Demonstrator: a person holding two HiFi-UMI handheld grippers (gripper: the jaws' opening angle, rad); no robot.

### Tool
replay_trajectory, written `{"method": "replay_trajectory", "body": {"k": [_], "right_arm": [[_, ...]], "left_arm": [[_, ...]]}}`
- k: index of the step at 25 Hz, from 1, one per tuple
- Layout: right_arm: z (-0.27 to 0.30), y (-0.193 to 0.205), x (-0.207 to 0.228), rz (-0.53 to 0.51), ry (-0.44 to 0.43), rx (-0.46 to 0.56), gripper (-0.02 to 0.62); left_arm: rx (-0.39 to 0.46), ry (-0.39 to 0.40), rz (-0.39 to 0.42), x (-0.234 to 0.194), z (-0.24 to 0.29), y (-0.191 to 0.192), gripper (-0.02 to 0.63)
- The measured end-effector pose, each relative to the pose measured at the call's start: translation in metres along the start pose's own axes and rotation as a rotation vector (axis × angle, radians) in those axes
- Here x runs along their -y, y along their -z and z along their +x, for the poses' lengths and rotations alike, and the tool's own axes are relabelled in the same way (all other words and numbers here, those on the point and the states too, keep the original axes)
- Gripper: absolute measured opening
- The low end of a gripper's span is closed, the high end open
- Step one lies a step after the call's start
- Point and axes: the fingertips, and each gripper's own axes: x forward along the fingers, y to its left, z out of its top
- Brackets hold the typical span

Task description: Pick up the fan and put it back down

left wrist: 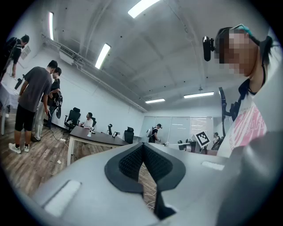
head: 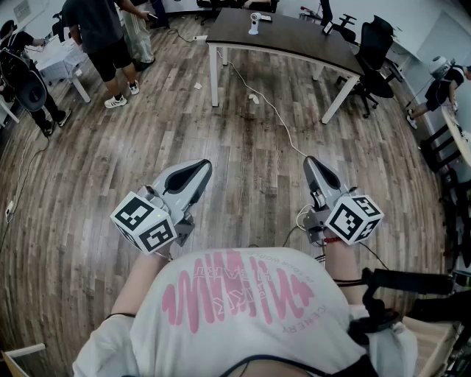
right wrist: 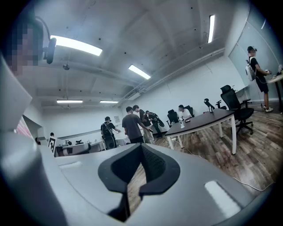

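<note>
A small white upright object (head: 255,22), which looks like the fan, stands on the far end of a dark table (head: 294,40) across the room. The same object shows tiny in the left gripper view (left wrist: 89,132) and in the right gripper view (right wrist: 181,125). My left gripper (head: 202,168) and right gripper (head: 312,163) are held level in front of the person's chest, side by side over bare wooden floor, far from the table. In both gripper views the jaws meet at their tips, left (left wrist: 143,145) and right (right wrist: 141,146), with nothing between them.
A white cable (head: 272,110) runs across the floor from the table toward me. Black office chairs (head: 372,51) stand at the table's right. Two people (head: 103,37) stand at the upper left beside a white table (head: 59,59); another person (head: 441,81) is at the right.
</note>
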Motion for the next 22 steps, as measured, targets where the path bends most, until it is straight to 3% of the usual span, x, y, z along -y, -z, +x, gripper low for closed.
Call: {"method": "replay_trajectory", "body": {"k": [14,22], "right_arm": [[0.022,-0.002,0.009,0.033,0.010,-0.003,0.006],[0.058,-0.008,0.010,0.035,0.029,0.023,0.006]], "left_arm": [[-0.005,-0.018,-0.015,-0.025,0.007,-0.001,0.017],[-0.008,-0.015,0.008,-0.062,0.010,-0.014,0.017]]}}
